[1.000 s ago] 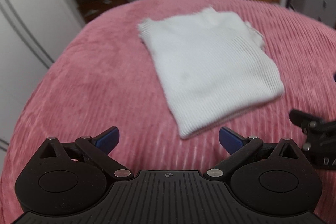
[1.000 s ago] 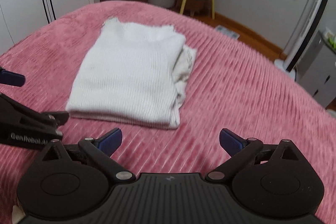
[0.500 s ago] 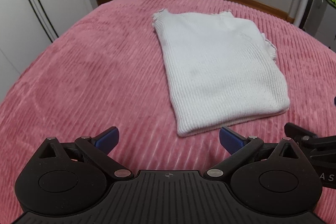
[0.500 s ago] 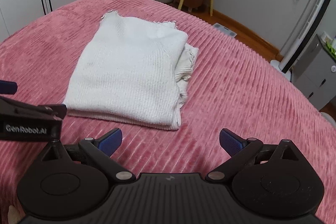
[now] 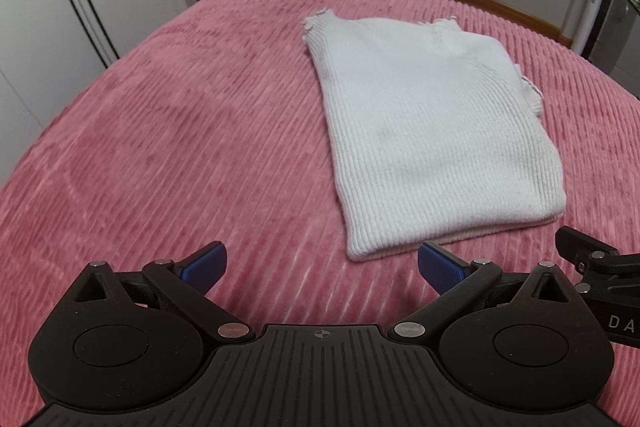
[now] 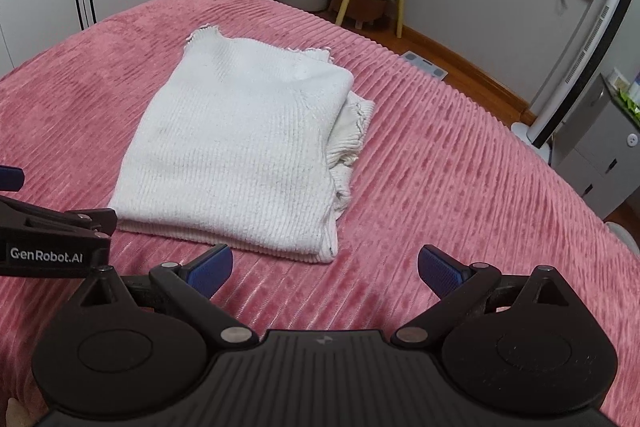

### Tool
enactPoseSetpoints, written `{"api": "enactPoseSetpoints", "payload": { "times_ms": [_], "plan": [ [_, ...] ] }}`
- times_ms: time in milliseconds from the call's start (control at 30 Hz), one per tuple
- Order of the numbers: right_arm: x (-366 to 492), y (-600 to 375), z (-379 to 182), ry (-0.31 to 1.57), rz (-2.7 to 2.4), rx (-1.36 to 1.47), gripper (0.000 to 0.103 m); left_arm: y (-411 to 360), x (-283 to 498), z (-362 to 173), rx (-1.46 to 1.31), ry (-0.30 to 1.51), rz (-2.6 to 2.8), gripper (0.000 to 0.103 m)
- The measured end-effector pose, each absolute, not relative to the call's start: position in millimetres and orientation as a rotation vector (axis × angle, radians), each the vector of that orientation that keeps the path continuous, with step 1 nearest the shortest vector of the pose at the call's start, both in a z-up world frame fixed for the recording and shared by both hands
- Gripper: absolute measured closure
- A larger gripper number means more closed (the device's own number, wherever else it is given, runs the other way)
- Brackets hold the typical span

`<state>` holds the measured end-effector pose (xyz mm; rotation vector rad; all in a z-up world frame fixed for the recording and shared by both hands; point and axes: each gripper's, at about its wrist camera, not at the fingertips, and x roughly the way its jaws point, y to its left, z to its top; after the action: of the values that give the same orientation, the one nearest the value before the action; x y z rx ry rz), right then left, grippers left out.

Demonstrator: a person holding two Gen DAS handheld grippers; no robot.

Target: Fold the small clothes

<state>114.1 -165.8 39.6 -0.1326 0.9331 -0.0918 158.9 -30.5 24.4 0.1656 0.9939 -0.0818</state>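
Lying folded into a compact rectangle, the white ribbed knit garment (image 5: pixel 432 147) rests on the pink corduroy bed cover (image 5: pixel 180 147). The left gripper (image 5: pixel 320 265) and right gripper (image 6: pixel 324 265) hover near its front edge, jaws spread wide and empty, apparently because folding looks complete.

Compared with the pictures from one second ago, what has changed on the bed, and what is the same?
Only the left gripper moved: its view turned, so the white sweater now sits more square ahead. Nothing was taken or let go. The sweater stays folded on the pink blanket, and both the left and right gripper remain open and empty.
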Motion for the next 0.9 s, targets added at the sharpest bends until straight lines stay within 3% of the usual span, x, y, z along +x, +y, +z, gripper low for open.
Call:
{"api": "enactPoseSetpoints", "payload": {
  "times_ms": [900],
  "plan": [
    [117.2,-171.8,41.9,0.933,-0.093,-0.116,0.004,-30.2,158.0,19.2,0.178,1.024,-0.08,0.0]
  ]
}}
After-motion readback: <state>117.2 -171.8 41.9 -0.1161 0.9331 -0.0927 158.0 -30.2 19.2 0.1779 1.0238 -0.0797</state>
